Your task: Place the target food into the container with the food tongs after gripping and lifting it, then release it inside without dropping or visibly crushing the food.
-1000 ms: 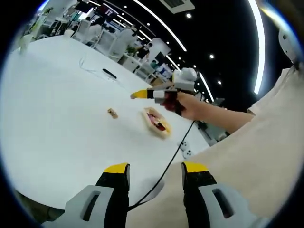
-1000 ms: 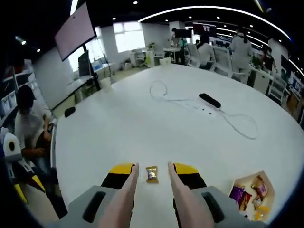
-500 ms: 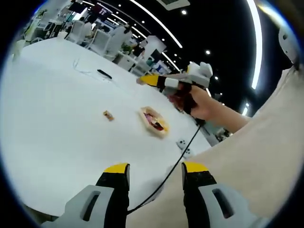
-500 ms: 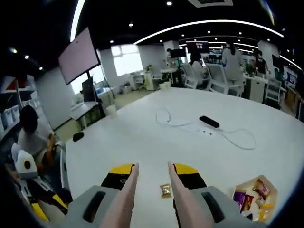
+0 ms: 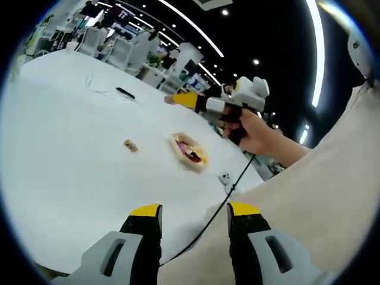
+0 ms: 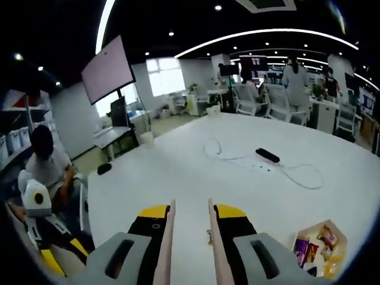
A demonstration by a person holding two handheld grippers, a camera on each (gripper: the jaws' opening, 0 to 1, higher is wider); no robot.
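Observation:
A small wrapped food piece (image 5: 130, 145) lies on the white table (image 5: 71, 119), left of a shallow paper container (image 5: 190, 150) holding several snacks. A hand holds my right gripper (image 5: 185, 100) in the air above and beyond the container. In the right gripper view its jaws clamp pale food tongs (image 6: 165, 237), whose arms stand apart with nothing between them. The food piece (image 6: 209, 236) peeks out by the right tong arm, down on the table. The container (image 6: 317, 240) sits at the lower right. My left gripper (image 5: 195, 212) is open and holds nothing near the table's front edge.
A black power strip (image 6: 267, 155) with a looping white cable (image 6: 217, 148) lies farther across the table. A person (image 6: 44, 166) sits at the left beyond the table edge. My right gripper's black cord (image 5: 222, 199) trails over the near edge. Chairs and people stand behind.
My right gripper has risen away from the table, so the food piece now sits lower in its view, partly behind a tong arm. The tong arms have drawn slightly closer. The left gripper stays put.

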